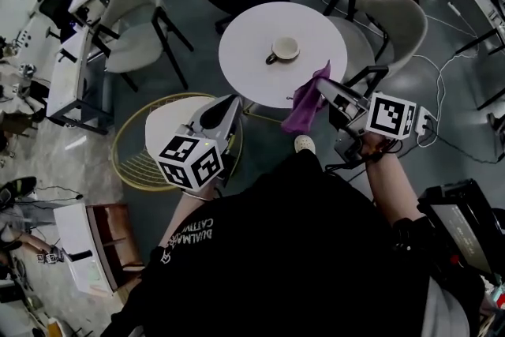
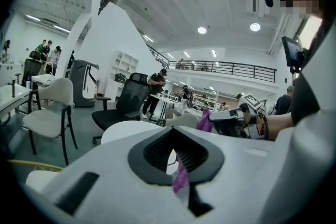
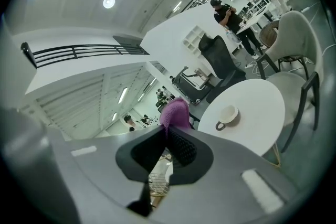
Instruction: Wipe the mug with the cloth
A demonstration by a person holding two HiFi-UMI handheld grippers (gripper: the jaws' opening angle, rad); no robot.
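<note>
**Holding the cloth ready by the mug**

The right tool (image 1: 325, 89) pinches the purple cloth (image 1: 304, 108), which hangs near the mug (image 1: 282, 50), likely ready to wipe. The mug sits alone, mid-bench (image 1: 237, 63), easy to reach. The left tool (image 1: 230, 105) is closed on nothing, farther from the mug, probably waiting.

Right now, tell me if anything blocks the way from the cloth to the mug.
Nothing visible does. The right gripper holds the cloth by the table's near edge; only bare tabletop lies between it and the mug.
</note>
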